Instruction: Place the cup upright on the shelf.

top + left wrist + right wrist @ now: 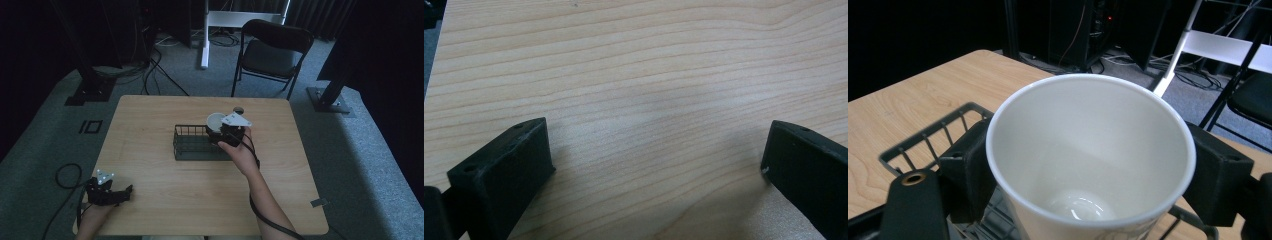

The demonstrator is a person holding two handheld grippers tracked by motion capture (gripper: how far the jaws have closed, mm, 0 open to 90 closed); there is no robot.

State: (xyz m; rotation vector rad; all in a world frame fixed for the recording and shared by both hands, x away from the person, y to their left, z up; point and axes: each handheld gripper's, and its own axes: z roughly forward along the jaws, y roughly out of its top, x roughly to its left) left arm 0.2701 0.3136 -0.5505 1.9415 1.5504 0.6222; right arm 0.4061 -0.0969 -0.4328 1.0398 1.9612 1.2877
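The right hand-held gripper [226, 131] clamps a white paper cup [1090, 155] between its two black jaws, one pressing each side of the wall; the cup stands upright and empty, its mouth open to the right gripper view. In the high view the cup [216, 120] hangs at the far right corner of the black wire basket [192, 146], which sits near the middle of the worktop [150, 195]; whether the cup's base is already inside the basket or above its rim, I cannot tell.

The main risk, as I judge it, is the grip itself; a thin paper wall gives under pressure, so a hard squeeze could buckle the cup into an oval, while a slack one could let it slide down or tip between the jaws. A second risk lies at the basket's edge [930, 137]; if the cup comes down on the wire rim rather than inside it, it may catch, tilt and fall over on release; a jaw snagging a wire could also drag the light basket across the worktop.

The left hand-held gripper [107, 192] rests at the near left corner with its jaws spread wide and nothing between them, bare wood [649, 100] beneath; well apart from the basket, it cannot steady it.
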